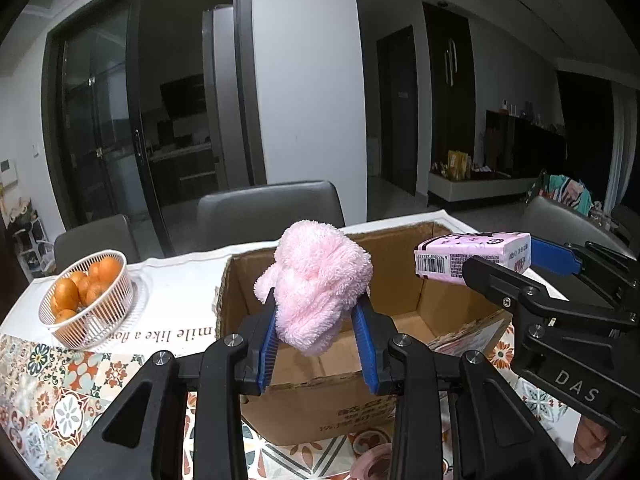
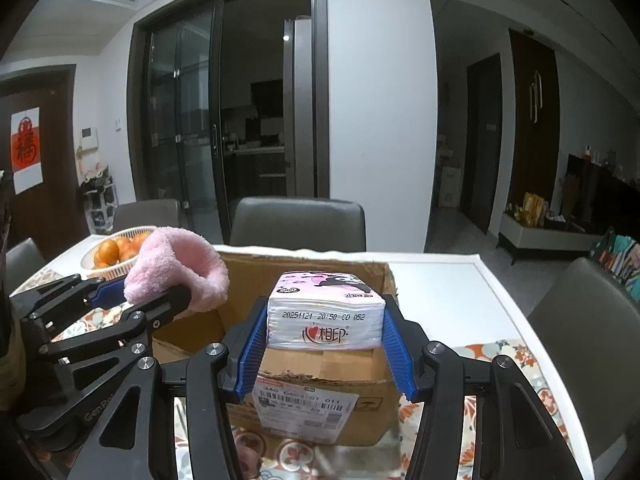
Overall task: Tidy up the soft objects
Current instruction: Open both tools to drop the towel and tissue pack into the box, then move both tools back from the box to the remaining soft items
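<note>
My left gripper (image 1: 318, 316) is shut on a fluffy pink sock (image 1: 316, 284) and holds it over the near-left part of an open cardboard box (image 1: 320, 396). In the right wrist view the same sock (image 2: 180, 276) hangs over the box's left rim in the left gripper (image 2: 152, 294). My right gripper (image 2: 324, 328) is shut on a pink and white tissue pack (image 2: 326, 314), which hovers above the box (image 2: 312, 368). From the left wrist view the pack (image 1: 472, 256) sits over the box's right side, clamped by the right gripper (image 1: 516, 262).
A white wire basket of oranges (image 1: 88, 300) stands left of the box on the patterned tablecloth (image 1: 48, 384). Grey chairs (image 1: 268, 208) line the table's far side, and another chair (image 2: 592, 344) stands at the right. Some printed packaging (image 1: 464, 336) lies inside the box.
</note>
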Action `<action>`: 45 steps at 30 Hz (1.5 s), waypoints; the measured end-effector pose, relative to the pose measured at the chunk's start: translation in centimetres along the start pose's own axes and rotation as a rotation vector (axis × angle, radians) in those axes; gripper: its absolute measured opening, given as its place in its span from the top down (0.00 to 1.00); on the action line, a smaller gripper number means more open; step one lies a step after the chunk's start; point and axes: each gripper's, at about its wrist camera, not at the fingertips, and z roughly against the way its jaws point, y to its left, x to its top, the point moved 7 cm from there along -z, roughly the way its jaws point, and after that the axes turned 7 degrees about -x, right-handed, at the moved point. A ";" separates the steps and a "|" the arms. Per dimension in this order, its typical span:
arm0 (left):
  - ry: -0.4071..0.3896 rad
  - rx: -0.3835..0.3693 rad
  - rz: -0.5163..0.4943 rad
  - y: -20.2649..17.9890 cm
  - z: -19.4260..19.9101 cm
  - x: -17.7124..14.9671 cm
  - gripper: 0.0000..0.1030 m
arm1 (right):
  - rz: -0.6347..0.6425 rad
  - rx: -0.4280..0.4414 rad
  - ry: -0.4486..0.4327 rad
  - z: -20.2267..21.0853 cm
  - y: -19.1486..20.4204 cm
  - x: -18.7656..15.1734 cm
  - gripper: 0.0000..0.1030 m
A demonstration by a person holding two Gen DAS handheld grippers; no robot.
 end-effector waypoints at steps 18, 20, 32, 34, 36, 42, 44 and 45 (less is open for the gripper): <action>0.037 -0.006 0.023 0.4 -1.1 0.3 0.38 | -0.009 -0.022 0.036 -1.7 -0.5 0.4 0.34; 0.029 0.009 0.025 0.4 -0.6 0.4 0.36 | -0.011 -0.027 0.031 -1.5 -0.5 0.5 0.34; -0.032 0.053 0.028 0.3 3.8 0.6 0.22 | -0.032 -0.039 0.004 1.4 -1.0 0.5 0.34; -0.040 0.062 0.028 0.2 4.8 0.6 0.22 | -0.036 -0.039 -0.005 2.3 -1.0 0.7 0.34; -0.050 0.070 0.025 0.2 5.9 0.5 0.22 | -0.037 -0.036 -0.013 3.3 -0.9 0.7 0.34; -0.076 0.082 0.013 -0.3 8.8 0.1 0.21 | -0.035 -0.031 -0.048 6.4 -0.6 0.9 0.34; -0.085 0.080 0.016 -0.5 9.7 -0.1 0.21 | -0.037 -0.028 -0.057 7.4 -0.5 0.9 0.34; -0.091 0.081 0.019 -0.5 10.3 -0.1 0.21 | -0.038 -0.027 -0.060 7.9 -0.5 0.9 0.34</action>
